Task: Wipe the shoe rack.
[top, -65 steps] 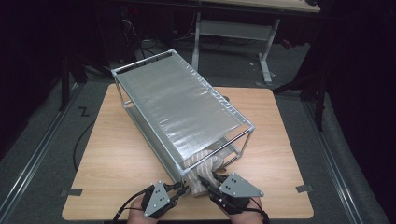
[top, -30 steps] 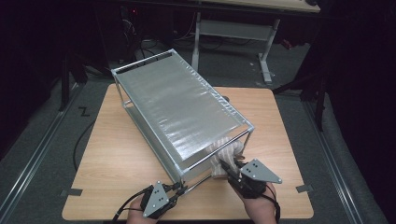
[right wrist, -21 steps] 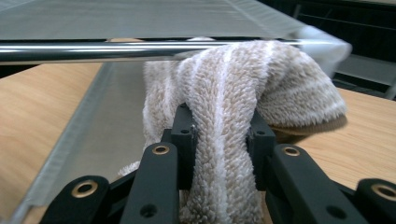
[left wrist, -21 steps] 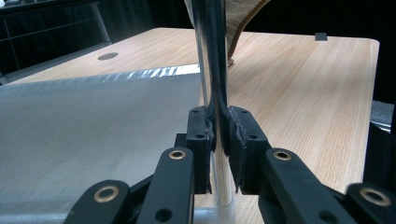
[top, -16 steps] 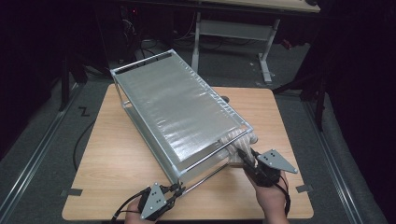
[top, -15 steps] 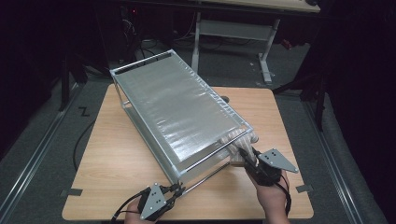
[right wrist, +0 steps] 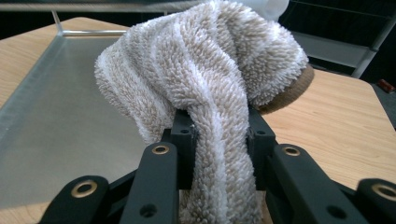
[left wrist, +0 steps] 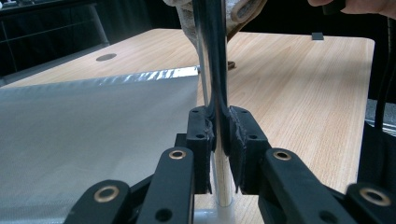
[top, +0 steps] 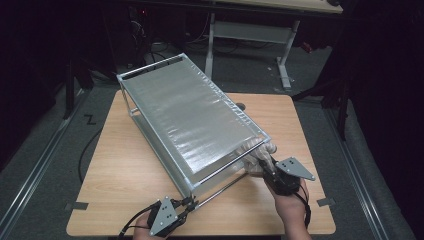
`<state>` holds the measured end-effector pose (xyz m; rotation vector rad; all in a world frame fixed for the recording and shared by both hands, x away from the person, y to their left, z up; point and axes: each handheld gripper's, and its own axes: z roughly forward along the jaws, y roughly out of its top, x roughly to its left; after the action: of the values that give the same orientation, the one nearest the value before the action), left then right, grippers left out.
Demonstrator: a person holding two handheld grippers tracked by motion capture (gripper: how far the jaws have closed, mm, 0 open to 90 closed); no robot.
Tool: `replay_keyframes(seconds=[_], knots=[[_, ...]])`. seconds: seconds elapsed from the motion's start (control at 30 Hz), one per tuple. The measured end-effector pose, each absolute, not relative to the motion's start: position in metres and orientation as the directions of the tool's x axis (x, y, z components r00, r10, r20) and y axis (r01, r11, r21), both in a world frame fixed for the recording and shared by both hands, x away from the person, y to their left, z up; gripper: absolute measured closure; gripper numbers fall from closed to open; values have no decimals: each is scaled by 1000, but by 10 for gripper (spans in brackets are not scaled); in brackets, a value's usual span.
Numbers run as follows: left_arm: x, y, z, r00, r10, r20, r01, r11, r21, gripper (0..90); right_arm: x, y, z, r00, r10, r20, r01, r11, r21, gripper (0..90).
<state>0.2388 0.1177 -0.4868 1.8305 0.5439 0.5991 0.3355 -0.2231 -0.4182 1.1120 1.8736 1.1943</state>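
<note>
L fingers [left wrist: 218, 135] clamping rack's metal post [left wrist: 211, 70], lower centre of frame | R fingers [right wrist: 219, 133] gripping striped towel [right wrist: 210, 70] at rack [top: 192, 117] corner, lower right | rack sitting tilted on desk [top: 125, 170]

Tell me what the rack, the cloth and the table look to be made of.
Rack: probably metal, with shiny silver tubes that mirror the light and shelves of a dull, finely grained silver sheet, perhaps mesh.
Cloth: terry towelling, with a fuzzy looped pile in beige and white stripes.
Table: wood-look top, likely laminate, with pale even grain and a smooth matte face.
</note>
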Motion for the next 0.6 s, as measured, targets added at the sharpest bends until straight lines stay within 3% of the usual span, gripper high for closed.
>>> replay_keyframes(seconds=[0.6], knots=[[239,118,-487,772,619,146,72,-313,947,790,348,-221,-441,-435,896,-86,391,274,878,715]])
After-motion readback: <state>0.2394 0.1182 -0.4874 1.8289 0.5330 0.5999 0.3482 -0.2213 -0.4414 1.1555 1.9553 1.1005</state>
